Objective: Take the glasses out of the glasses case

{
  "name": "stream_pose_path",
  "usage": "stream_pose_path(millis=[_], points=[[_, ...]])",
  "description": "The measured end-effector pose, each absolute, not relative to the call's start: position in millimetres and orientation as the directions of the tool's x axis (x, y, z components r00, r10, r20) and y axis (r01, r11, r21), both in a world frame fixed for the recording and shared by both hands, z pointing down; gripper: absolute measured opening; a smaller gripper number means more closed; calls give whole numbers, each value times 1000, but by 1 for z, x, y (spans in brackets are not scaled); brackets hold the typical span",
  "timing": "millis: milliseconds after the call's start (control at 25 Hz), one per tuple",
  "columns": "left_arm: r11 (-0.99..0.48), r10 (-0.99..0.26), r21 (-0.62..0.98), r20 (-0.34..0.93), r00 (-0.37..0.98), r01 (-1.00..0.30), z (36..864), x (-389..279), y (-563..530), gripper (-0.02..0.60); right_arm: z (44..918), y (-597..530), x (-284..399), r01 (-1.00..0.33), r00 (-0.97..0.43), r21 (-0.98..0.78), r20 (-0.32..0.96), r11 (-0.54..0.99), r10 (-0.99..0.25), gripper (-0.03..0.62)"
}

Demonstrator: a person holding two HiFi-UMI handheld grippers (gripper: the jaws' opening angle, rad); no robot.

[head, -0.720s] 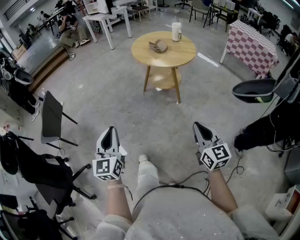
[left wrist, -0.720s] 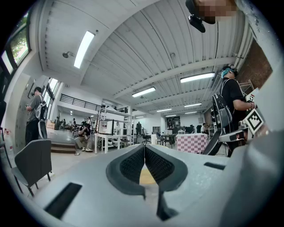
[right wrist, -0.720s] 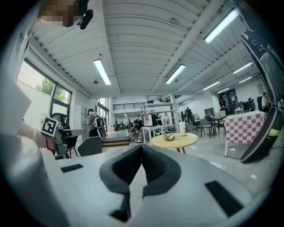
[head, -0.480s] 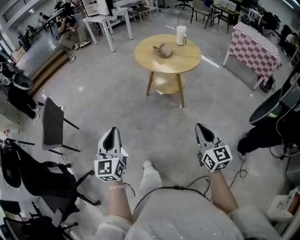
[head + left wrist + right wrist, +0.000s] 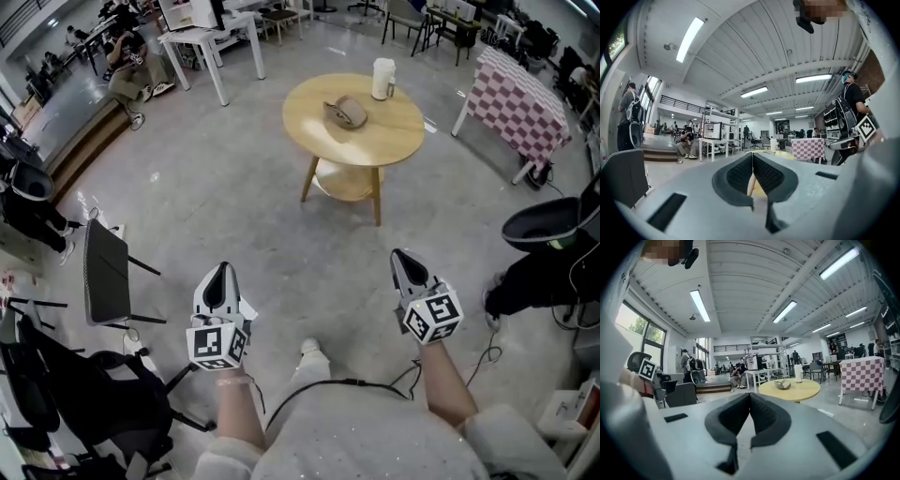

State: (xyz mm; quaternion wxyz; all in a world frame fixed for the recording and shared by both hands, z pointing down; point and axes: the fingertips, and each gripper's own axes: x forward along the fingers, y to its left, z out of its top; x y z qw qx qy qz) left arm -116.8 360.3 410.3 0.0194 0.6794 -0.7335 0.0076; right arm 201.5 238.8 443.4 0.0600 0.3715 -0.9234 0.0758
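Chairs crowd the left edge of the head view: a dark folding chair (image 5: 105, 272) stands on the grey floor (image 5: 234, 187), and a black office chair (image 5: 94, 394) fills the lower left corner. Right of them, in the lower middle of the frame, the left gripper (image 5: 221, 270) points up the frame, its marker cube just behind it. In the left gripper view its two dark pads are pressed together at the tip with nothing between them. A light shoe (image 5: 310, 348) shows low in the frame between the two grippers.

In the upper middle stands a round wooden table (image 5: 394, 145), well apart from both grippers. The glasses case (image 5: 346, 112) lies on its top, left of the table's centre; whether its lid is up cannot be made out. A white upright container (image 5: 382, 79) stands near the far rim, to the right of the case and apart from it.

The right gripper (image 5: 400, 255) sits at lower right of centre, also pointing up the frame. The right gripper view shows its jaws clenched and empty, with the table and case above and to the right of them. A checkered cloth (image 5: 520, 94) covers a table at the upper right.
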Motion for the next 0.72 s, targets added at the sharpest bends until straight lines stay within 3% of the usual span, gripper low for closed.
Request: stream_pose_path(millis=[400, 560, 720], points=[[-9, -999, 26, 52, 10, -1000, 412, -164, 308, 6, 455, 208, 163, -763, -647, -174, 174, 623, -743, 9], [-28, -999, 48, 44, 30, -998, 416, -163, 294, 5, 460, 197, 166, -775, -631, -191, 186, 603, -753, 78], [-62, -996, 63, 55, 66, -996, 425, -156, 278, 5, 458, 181, 173, -794, -603, -220, 170, 566, -779, 89]])
